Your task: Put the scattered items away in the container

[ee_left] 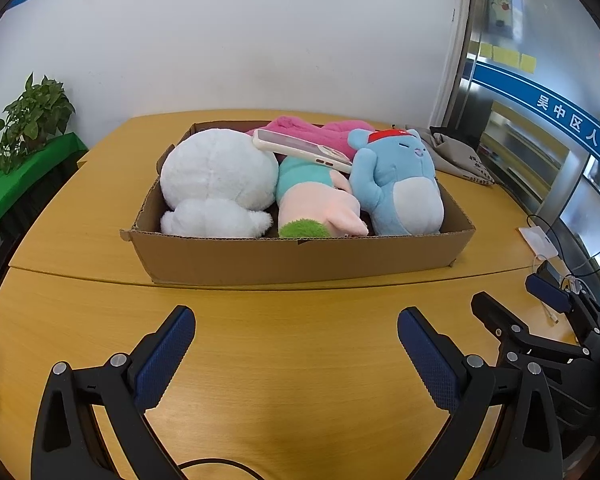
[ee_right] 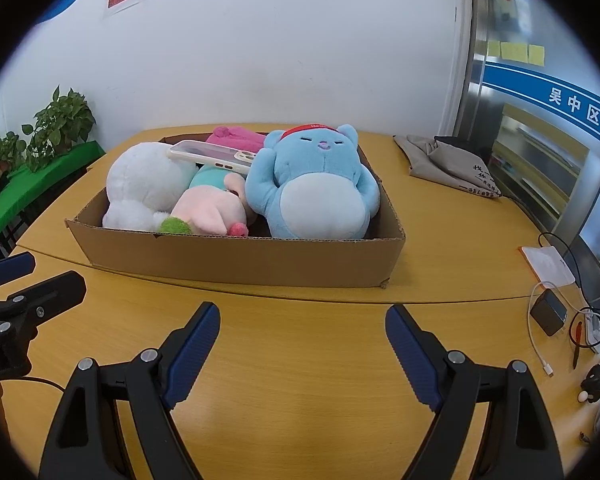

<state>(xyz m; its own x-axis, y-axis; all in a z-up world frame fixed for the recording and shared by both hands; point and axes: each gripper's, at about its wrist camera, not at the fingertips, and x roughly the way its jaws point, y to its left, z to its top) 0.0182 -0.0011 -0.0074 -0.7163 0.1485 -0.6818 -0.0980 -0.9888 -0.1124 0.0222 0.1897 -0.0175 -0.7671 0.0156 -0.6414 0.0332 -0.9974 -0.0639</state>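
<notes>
A shallow cardboard box stands on the yellow wooden table. Inside lie a white plush, a pink-and-teal plush, a blue plush with a red band, a pink plush at the back, and a phone in a white case resting on top. My left gripper hovers open over bare table in front of the box. My right gripper is open too, with nothing between its fingers.
A grey cloth bag lies at the back right. Cables, a charger and a white pad crowd the right edge. Potted plants stand on a green shelf at left. A white wall backs the table.
</notes>
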